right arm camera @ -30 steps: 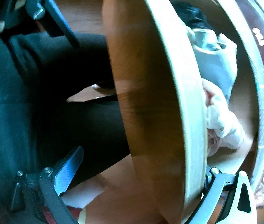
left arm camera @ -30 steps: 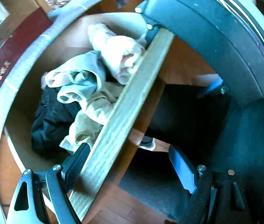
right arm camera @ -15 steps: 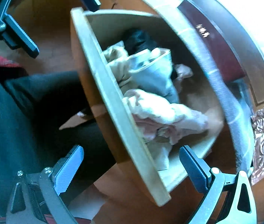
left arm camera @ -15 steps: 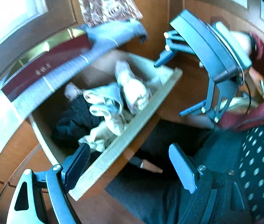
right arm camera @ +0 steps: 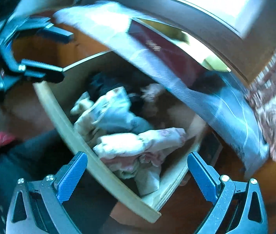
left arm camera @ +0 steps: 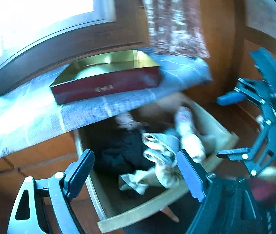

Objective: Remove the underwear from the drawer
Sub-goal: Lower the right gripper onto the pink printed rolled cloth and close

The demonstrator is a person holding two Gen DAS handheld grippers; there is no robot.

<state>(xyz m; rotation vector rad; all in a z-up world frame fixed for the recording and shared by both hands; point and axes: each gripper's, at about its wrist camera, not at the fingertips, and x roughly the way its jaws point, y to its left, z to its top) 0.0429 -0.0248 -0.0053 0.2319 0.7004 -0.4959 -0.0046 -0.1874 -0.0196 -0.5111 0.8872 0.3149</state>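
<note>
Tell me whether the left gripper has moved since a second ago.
Yes. The left gripper has pulled back and up from the drawer: its front board, once between the fingers, now lies below, with the red box newly in view.

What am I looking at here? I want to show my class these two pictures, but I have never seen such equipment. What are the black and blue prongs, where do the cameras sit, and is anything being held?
No robot here: a person holds a two-finger gripper in each hand, each carrying a wide-angle camera that looks along its fingers. One picture comes from the left gripper, the other from the right gripper. Both stand open and hold nothing. Below them an open wooden drawer holds crumpled underwear: pale pieces and a black piece. Above it, a red box sits on a cloth-covered top.
</note>
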